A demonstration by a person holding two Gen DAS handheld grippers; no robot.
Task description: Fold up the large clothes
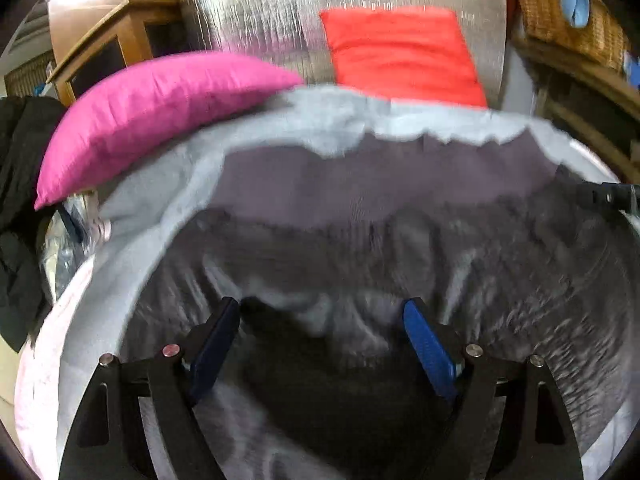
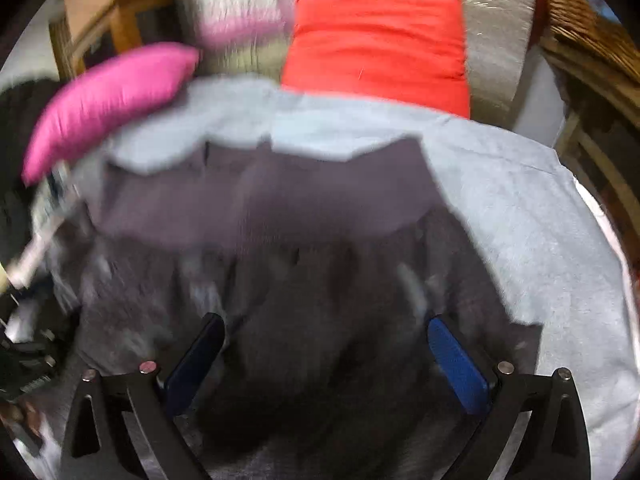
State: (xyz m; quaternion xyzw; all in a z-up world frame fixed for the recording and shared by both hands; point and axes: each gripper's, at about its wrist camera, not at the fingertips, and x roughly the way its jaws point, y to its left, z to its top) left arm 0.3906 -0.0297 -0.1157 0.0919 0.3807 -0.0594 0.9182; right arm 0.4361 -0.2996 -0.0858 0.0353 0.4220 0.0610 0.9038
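A large dark grey garment [image 1: 360,240] lies rumpled on a light grey sheet [image 1: 168,184]; a smoother purplish-grey band [image 1: 380,176] runs across its far side. My left gripper [image 1: 322,312] is open just above the dark cloth, its blue pads [image 1: 428,344] apart, holding nothing. In the right wrist view the same garment [image 2: 320,280] fills the middle on the light grey sheet [image 2: 540,220]. My right gripper [image 2: 324,328] is open over it, blue pads [image 2: 456,364] wide apart and empty. Both views are motion-blurred.
A pink pillow [image 1: 160,108] and a red cushion [image 1: 400,52] lie at the far side against a silver foil wall [image 1: 260,8]. A black garment [image 1: 20,184] hangs at the left. Wooden furniture [image 1: 100,48] and a wicker basket [image 1: 568,16] flank the bed.
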